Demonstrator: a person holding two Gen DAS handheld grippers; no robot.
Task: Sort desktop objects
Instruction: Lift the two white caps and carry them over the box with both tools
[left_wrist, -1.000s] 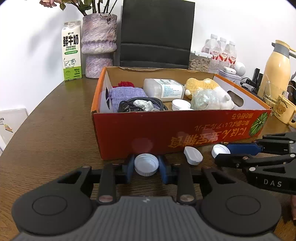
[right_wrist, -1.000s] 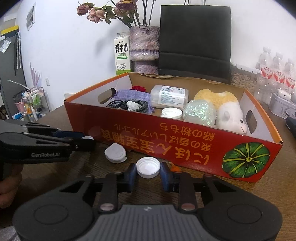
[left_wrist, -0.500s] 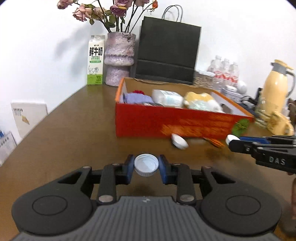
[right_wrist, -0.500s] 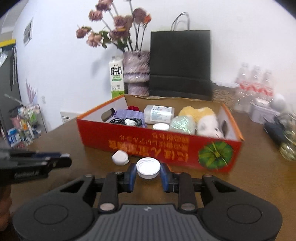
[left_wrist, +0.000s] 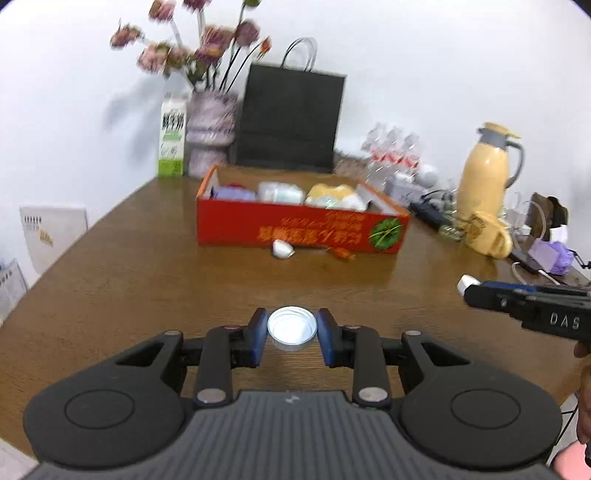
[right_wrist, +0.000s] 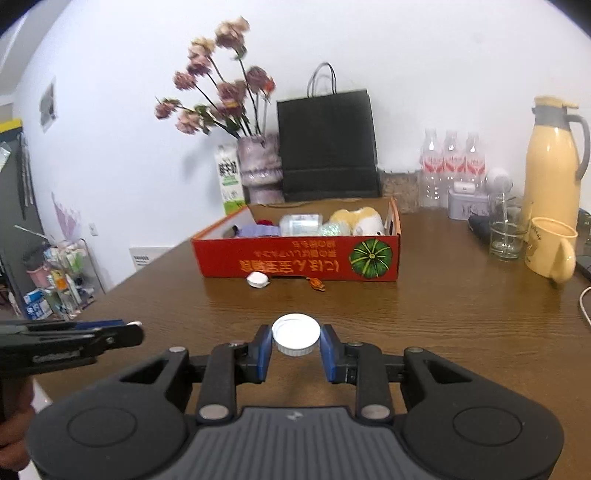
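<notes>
The left gripper (left_wrist: 292, 334) pinches a white cap (left_wrist: 292, 329), open side up. Far ahead, the red box (left_wrist: 295, 229) on the table (left_wrist: 129, 280) holds a purple pouch, a bottle and soft toys. The right gripper (right_wrist: 296, 341) pinches another cap (right_wrist: 296, 334), flat top up.

Wall: plain white (right_wrist: 424, 55), evenly lit, with soft shadows behind the flowers.
Bench: brown wood grain (right_wrist: 443, 314), glossy; it reflects the light near my right side.
Left corner: a wire rack (right_wrist: 62, 280) on the floor, full of small packages.
Wall socket: white (right_wrist: 93, 229), low, near the rack.
</notes>
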